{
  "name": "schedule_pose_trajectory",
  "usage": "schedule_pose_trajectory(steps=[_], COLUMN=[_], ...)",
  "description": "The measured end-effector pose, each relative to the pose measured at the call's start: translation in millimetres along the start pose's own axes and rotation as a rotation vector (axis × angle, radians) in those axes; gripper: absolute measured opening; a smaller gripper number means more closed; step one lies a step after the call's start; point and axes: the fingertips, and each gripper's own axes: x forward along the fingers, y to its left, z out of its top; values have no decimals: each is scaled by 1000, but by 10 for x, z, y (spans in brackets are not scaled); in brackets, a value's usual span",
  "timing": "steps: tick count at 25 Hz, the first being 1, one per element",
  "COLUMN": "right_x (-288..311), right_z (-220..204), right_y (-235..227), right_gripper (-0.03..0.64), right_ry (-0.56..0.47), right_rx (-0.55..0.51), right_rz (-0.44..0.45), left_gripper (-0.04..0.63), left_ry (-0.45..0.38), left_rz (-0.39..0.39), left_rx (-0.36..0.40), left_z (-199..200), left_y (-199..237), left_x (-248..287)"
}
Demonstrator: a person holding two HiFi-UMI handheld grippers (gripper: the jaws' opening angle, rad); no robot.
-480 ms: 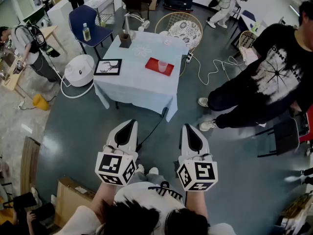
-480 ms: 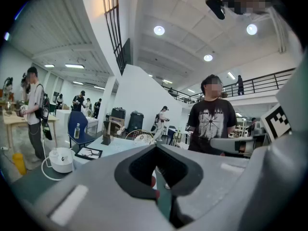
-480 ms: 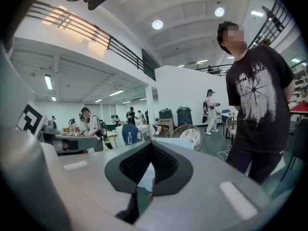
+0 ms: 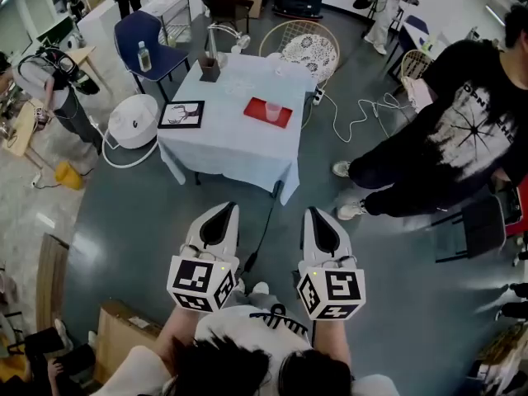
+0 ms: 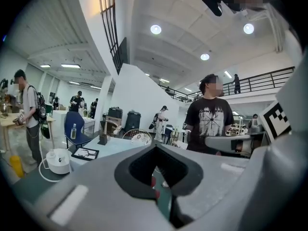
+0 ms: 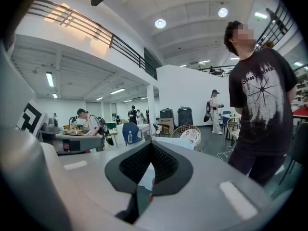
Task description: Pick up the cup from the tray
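Observation:
A pale pink see-through cup (image 4: pixel 273 110) stands upright on a red tray (image 4: pixel 261 110) on a small table with a light blue cloth (image 4: pixel 231 143), far ahead of me. Both grippers hang over the grey floor well short of the table. My left gripper (image 4: pixel 222 208) is shut with nothing in it. Beside it my right gripper (image 4: pixel 313 212) is shut and empty too. In the left gripper view only a sliver of red shows through the jaw gap; the cup is hidden there. The right gripper view shows the table (image 6: pixel 166 141) beyond the shut jaws.
On the table lie a framed picture (image 4: pixel 181 113) and a brown box (image 4: pixel 210 66). A blue chair (image 4: pixel 148 38), a white round appliance (image 4: pixel 134 119) and a wicker chair (image 4: pixel 307 49) ring it. A person in a black T-shirt (image 4: pixel 450 130) stands right. A white cable (image 4: pixel 363 110) crosses the floor.
My left gripper has shifted slightly to the right. The cup and tray have not moved.

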Motion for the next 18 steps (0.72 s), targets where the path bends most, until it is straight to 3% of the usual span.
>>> schedule_pose_trajectory(steps=[18], right_x=[-54], right_z=[-79], right_y=[-82], right_gripper=[26], right_ry=[26], right_rx=[16], right_rz=[89], left_gripper=[0], left_ry=[23], left_rz=[14], left_rx=[-1], left_z=[-103], left_y=[-168], left_x=[30])
